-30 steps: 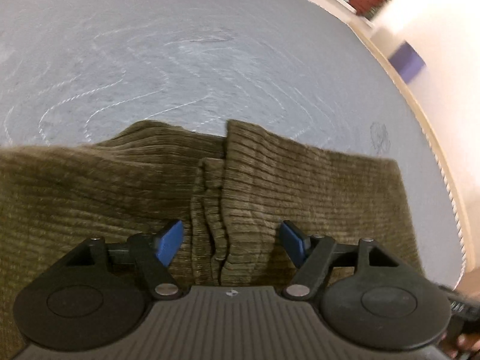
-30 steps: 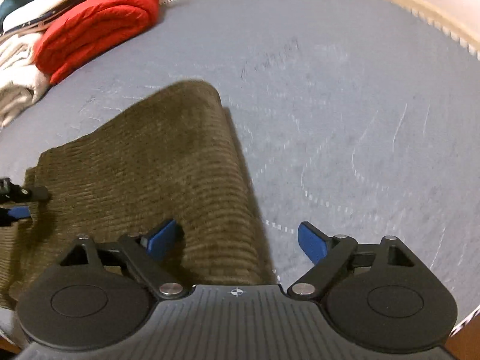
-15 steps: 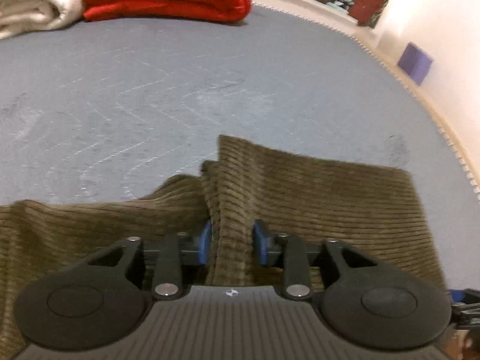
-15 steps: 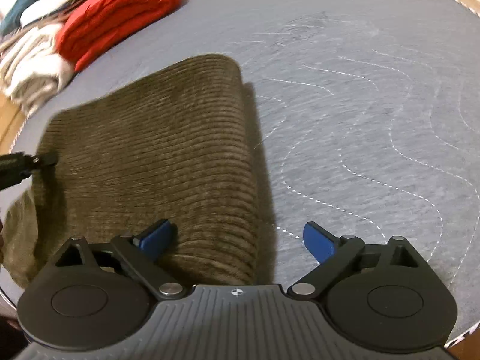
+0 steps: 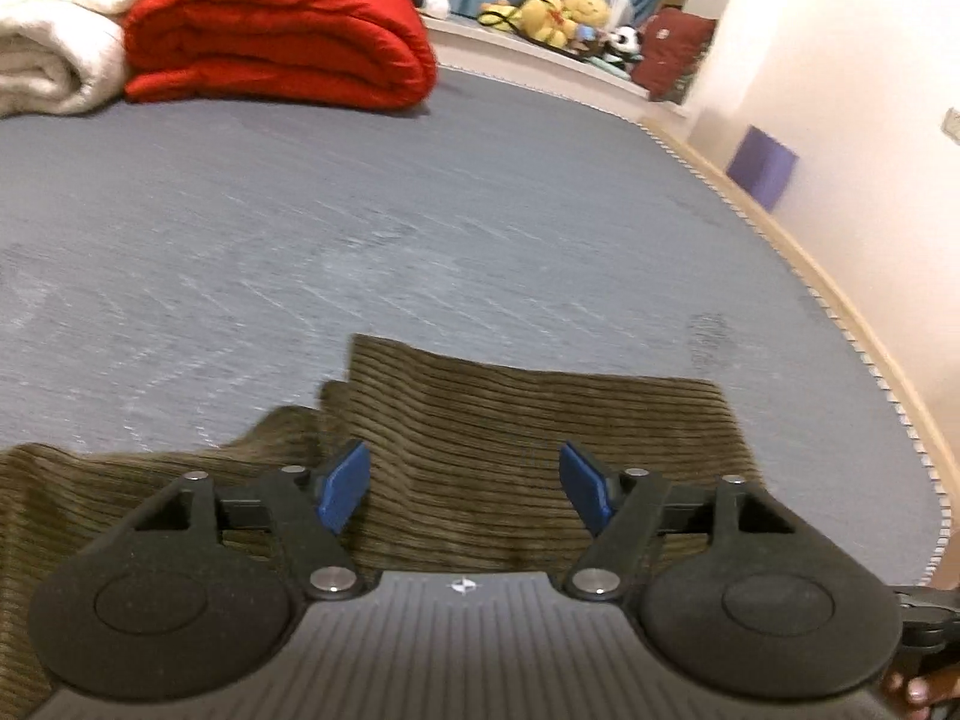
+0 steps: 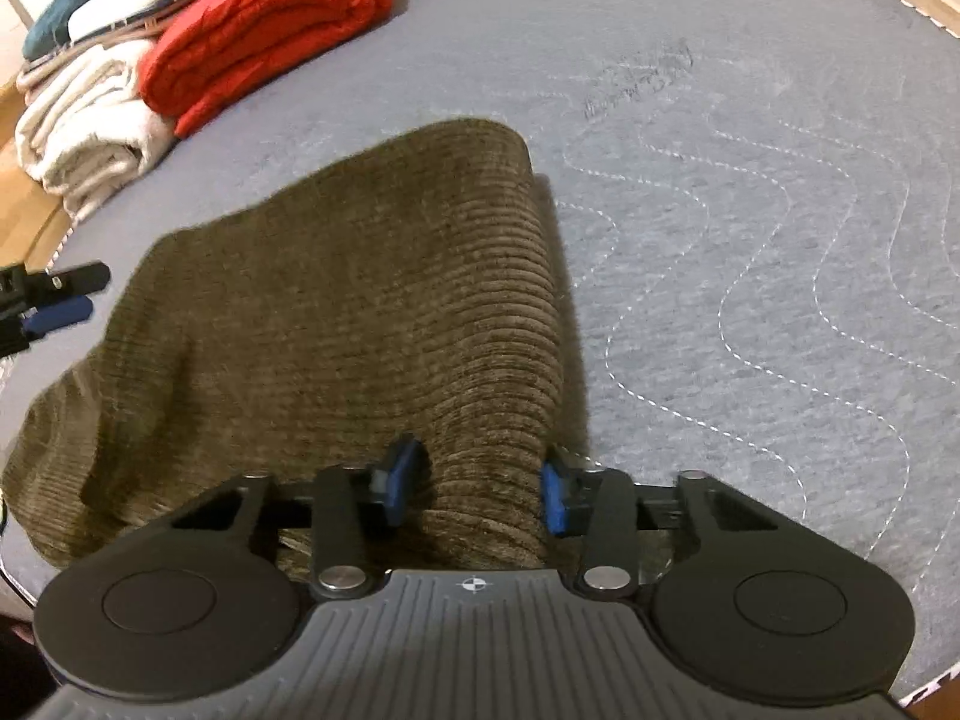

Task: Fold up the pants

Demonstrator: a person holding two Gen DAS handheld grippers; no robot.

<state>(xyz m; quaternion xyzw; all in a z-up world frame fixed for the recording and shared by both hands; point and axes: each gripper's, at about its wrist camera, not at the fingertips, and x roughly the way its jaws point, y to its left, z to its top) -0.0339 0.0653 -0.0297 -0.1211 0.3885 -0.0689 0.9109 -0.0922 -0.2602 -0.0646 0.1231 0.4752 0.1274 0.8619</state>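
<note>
The olive-brown corduroy pants (image 5: 540,432) lie folded on the grey quilted mattress (image 5: 420,228). My left gripper (image 5: 465,483) is open just above the near part of the pants, with cloth between its blue pads but not pinched. In the right wrist view the pants (image 6: 336,300) spread to the left. My right gripper (image 6: 474,489) is shut on the thick folded right edge of the pants. The left gripper's fingertips (image 6: 60,309) show at the far left edge of that view.
A folded red blanket (image 5: 282,36) and a cream blanket (image 5: 54,30) lie at the far side of the mattress. Stuffed toys (image 5: 558,12) sit on a ledge beyond. The wall (image 5: 840,90) and wooden bed edge (image 5: 840,300) run along the right.
My left gripper shut on a ridge of the pants half a second ago and has now opened again. My right gripper has closed on the pants' folded edge.
</note>
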